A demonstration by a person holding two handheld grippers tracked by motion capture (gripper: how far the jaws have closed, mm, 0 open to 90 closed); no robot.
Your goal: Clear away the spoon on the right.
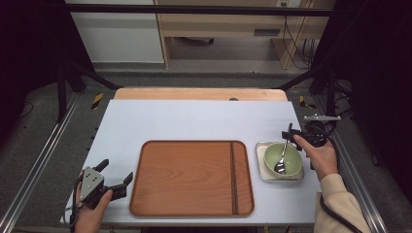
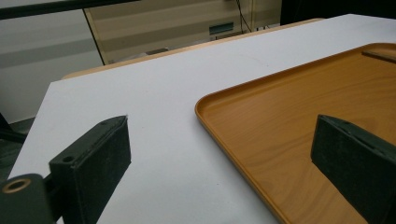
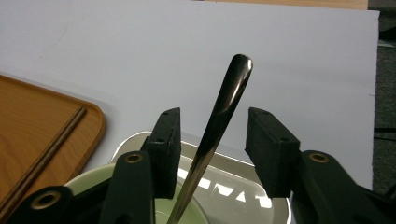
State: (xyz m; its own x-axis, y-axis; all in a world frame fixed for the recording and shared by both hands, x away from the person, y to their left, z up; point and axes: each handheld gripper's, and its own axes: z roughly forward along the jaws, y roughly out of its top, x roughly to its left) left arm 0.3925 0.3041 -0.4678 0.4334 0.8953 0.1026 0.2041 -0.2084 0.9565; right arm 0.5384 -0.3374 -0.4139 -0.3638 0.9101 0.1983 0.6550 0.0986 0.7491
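A pale green bowl (image 1: 293, 164) stands in a small square metal dish (image 1: 261, 160) at the table's right. A metal spoon (image 1: 282, 158) rests in the bowl with its handle leaning up and away. My right gripper (image 1: 290, 133) reaches in from the right at the handle's top. In the right gripper view the spoon handle (image 3: 229, 93) rises between the jaws of my right gripper (image 3: 215, 119), with a gap on each side, above the bowl (image 3: 88, 184). My left gripper (image 1: 116, 171) rests open and empty at the front left, beside the wooden tray (image 1: 189, 179).
The wooden tray has a raised strip near its right side (image 1: 233, 174) and fills the table's front middle. In the left gripper view my left gripper (image 2: 219, 135) straddles the tray's corner (image 2: 205, 105). The white tabletop (image 1: 194, 121) stretches behind; black frame posts flank the table.
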